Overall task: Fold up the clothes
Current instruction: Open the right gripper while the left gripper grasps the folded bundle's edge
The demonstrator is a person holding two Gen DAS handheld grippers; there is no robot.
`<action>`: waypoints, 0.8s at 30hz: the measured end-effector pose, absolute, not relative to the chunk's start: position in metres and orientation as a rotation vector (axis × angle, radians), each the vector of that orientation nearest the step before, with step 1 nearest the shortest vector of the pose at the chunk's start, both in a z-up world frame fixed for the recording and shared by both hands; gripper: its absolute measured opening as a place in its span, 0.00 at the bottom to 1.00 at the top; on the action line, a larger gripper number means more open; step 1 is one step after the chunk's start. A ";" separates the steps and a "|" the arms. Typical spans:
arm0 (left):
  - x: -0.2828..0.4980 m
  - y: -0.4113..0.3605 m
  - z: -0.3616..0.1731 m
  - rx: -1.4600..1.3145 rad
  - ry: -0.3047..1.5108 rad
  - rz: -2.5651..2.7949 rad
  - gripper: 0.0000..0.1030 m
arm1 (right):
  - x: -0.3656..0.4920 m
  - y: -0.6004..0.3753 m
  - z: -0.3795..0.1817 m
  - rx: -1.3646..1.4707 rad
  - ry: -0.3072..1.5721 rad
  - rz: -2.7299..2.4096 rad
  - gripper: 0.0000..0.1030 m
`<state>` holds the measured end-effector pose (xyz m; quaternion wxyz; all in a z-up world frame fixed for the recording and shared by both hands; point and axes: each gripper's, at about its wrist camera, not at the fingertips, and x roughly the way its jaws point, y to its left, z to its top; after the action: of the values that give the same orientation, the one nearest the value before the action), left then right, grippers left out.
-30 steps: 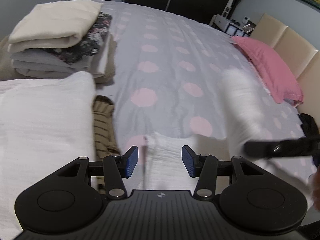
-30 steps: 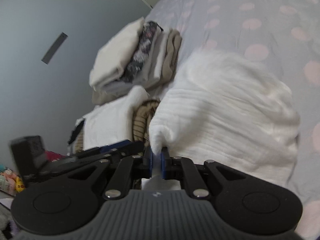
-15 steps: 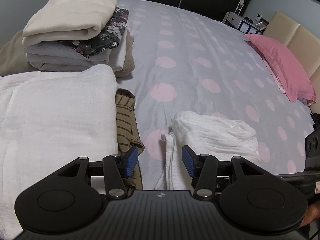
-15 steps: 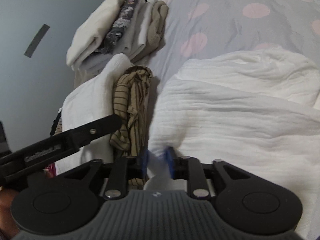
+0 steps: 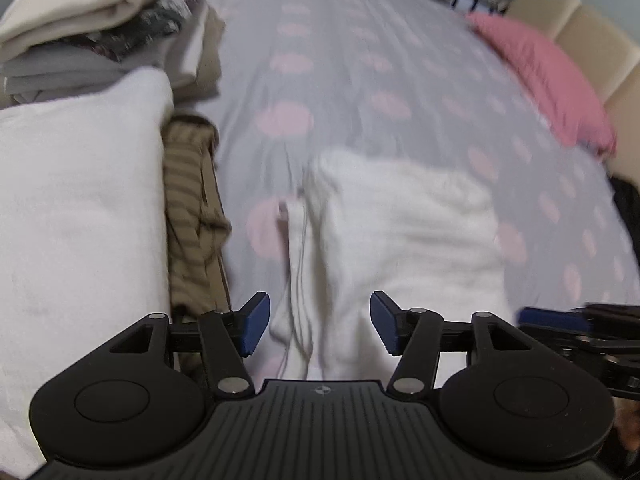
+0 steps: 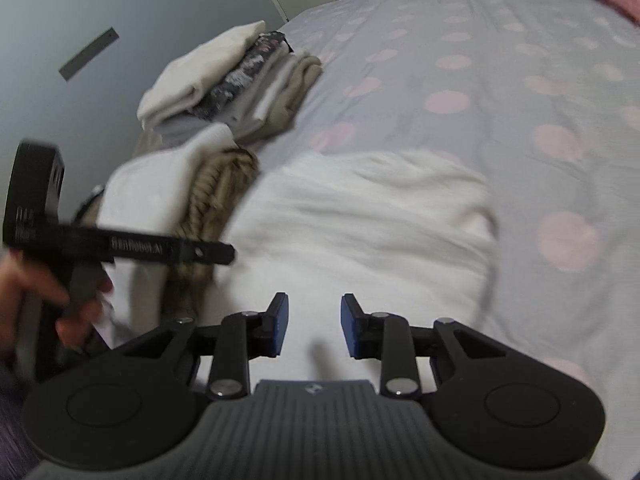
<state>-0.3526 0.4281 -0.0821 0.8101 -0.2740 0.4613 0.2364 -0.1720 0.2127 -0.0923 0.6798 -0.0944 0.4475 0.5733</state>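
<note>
White garment point(image 5: 404, 224) lies crumpled on the dotted grey bedspread point(image 5: 360, 80), near the bed's edge. Left gripper point(image 5: 315, 322) above its left edge — jaws spread, just opened wider, cloth below but not pinched. Right gripper point(image 6: 313, 326) over the garment — jaws parted, just opening, pads clear of the cloth. Striped brown garment point(image 5: 192, 216) and stack of folded clothes point(image 5: 104, 24) to the left.

Two close wrist views angled down, both sharing the white garment point(image 5: 400, 220) and bed point(image 6: 460, 40).
</note>
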 end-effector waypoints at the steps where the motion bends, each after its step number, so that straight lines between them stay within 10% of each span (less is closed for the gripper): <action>1: -0.353 0.425 -0.084 -0.591 0.993 0.492 0.52 | -0.172 0.201 -0.095 -0.230 0.988 1.276 0.36; 7: -0.352 0.412 -0.099 -0.630 1.025 0.448 0.48 | -0.183 0.157 -0.126 -0.368 0.949 1.249 0.55; 11: -0.348 0.409 -0.099 -0.609 1.033 0.443 0.18 | -0.195 0.159 -0.144 -0.450 0.892 1.254 0.55; 14: -0.346 0.403 -0.091 -0.566 1.014 0.441 0.09 | -0.202 0.163 -0.152 -0.473 0.824 1.255 0.45; 17: -0.348 0.396 -0.082 -0.513 0.985 0.471 0.08 | -0.206 0.165 -0.151 -0.502 0.800 1.264 0.09; 24: -0.341 0.398 -0.100 -0.448 1.090 0.534 0.08 | -0.215 0.171 -0.158 -0.558 0.830 1.331 0.08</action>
<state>-0.3414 0.3982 -0.1001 0.7980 -0.2087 0.5077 0.2488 -0.2145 0.1714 -0.1577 0.6732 -0.2481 0.3687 0.5911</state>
